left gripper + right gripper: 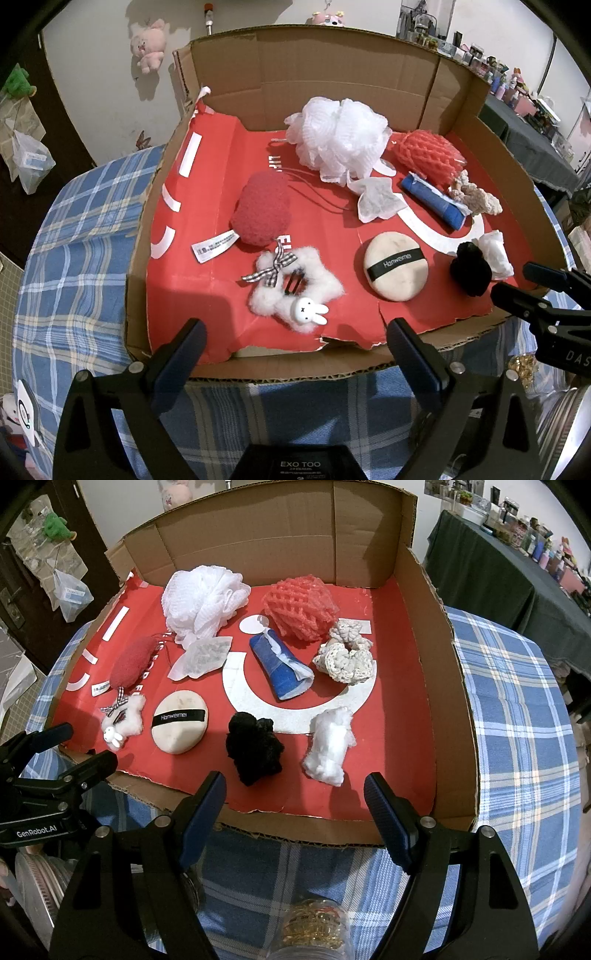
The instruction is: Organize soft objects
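Note:
A cut-open cardboard box point(325, 70) point(421, 686) with a red floor holds several soft things. A white mesh loofah point(340, 136) point(203, 598) and a red foam net point(428, 155) point(299, 605) lie at the back. A red plush point(260, 212) point(131, 662), a white furry bunny clip point(291, 291) point(123, 720), a beige powder puff point(397, 271) point(179, 725), a black scrunchie point(471, 273) point(255, 751), a white wad point(328, 747) and a blue cloth roll point(280, 666) lie nearer. My left gripper point(295, 354) and right gripper point(295, 805) hover open and empty over the box's near edge.
The box rests on a blue plaid tablecloth point(74, 258) point(517, 709). A cream crochet scrunchie point(345, 657) and a sheer white pouch point(199, 657) also lie inside. A jar of gold clips point(314, 926) stands below my right gripper. A dark-covered table with clutter point(491, 572) stands at right.

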Demonstrator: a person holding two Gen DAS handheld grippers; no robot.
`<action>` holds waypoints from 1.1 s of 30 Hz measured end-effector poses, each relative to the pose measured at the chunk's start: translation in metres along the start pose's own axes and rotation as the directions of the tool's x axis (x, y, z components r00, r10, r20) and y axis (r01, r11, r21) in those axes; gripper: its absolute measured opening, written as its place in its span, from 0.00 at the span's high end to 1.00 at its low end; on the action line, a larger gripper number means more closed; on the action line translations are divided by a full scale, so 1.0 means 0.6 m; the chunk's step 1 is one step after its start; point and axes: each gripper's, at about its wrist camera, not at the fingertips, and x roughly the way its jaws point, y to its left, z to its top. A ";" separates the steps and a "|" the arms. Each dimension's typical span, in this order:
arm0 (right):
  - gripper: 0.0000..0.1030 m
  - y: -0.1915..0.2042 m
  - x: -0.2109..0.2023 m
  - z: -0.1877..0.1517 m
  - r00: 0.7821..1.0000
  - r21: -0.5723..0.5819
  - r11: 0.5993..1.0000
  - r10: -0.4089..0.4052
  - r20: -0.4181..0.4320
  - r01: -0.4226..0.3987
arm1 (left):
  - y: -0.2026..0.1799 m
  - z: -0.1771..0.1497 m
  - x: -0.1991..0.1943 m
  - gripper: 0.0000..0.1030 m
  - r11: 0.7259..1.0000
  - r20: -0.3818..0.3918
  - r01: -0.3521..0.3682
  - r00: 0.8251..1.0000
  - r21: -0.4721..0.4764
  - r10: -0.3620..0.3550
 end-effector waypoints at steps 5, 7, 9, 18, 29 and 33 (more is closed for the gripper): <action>0.26 -0.001 -0.001 -0.002 1.000 -0.001 1.000 0.000 0.000 0.000 | 0.002 -0.001 0.001 0.03 1.000 -0.003 0.002 1.000 -0.005 -0.002; 0.26 -0.001 -0.001 -0.002 1.000 0.000 1.000 0.000 0.001 0.000 | 0.002 -0.001 0.001 0.03 1.000 -0.003 0.002 1.000 -0.005 -0.002; 0.26 0.000 -0.001 -0.001 1.000 -0.001 1.000 0.000 0.001 0.000 | 0.002 0.000 0.001 0.03 1.000 -0.003 0.003 1.000 -0.004 -0.003; 0.26 -0.001 0.000 0.000 1.000 -0.002 1.000 0.000 0.001 0.000 | 0.002 0.000 0.001 0.03 1.000 -0.005 0.001 1.000 -0.006 -0.001; 0.26 0.000 -0.001 0.000 1.000 -0.002 1.000 0.000 0.001 0.000 | 0.002 0.000 0.001 0.03 1.000 -0.005 0.001 1.000 -0.009 -0.001; 0.26 0.000 0.000 0.001 1.000 -0.003 1.000 -0.001 0.001 0.001 | 0.002 0.000 0.001 0.03 1.000 -0.006 0.000 1.000 -0.008 0.000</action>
